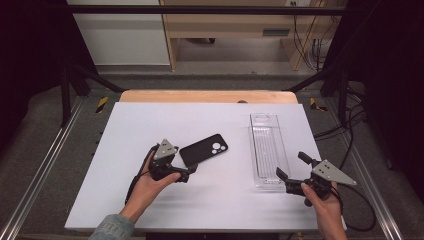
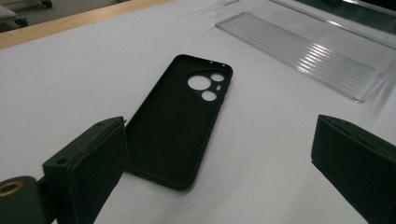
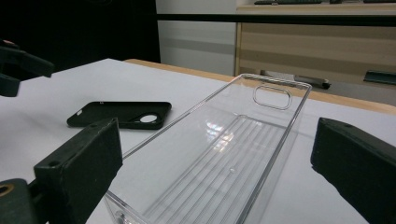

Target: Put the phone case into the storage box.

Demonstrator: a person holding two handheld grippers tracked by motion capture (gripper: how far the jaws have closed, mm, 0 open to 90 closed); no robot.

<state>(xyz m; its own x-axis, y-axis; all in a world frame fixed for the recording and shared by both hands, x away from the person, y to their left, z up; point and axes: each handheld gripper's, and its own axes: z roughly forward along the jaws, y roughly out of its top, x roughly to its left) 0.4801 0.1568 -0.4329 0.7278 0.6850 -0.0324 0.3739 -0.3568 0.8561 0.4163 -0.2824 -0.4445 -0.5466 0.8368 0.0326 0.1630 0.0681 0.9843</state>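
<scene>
Left claw (image 1: 191, 171), seen from the high view, sits just beside the near end of the phone case (image 1: 203, 149) with its jaws spread and nothing between them. That case is a flat, matt black shell with rounded corners and round camera holes, lying on the white desk (image 1: 150, 125). Right of the phone case, well apart from it, stands a long clear plastic tray (image 1: 267, 150) with a ribbed floor; nothing lies in it. The right claw (image 1: 292, 172) hovers at the tray's near end, jaws wide and empty.

From the left gripper view, the left claw (image 2: 219, 163) gapes wide, its padded black jaws either side of the phone case (image 2: 180, 121); the case's near edge lies close against one jaw, whether touching I cannot tell. The tray (image 2: 308, 51) lies beyond the phone case.

From the right gripper view, the right claw (image 3: 217, 163) stands wide open around the near end of the tray (image 3: 224, 154), holding nothing. Its thin transparent walls have a slot handle at the far end. The phone case (image 3: 119, 114) lies beside the tray.
</scene>
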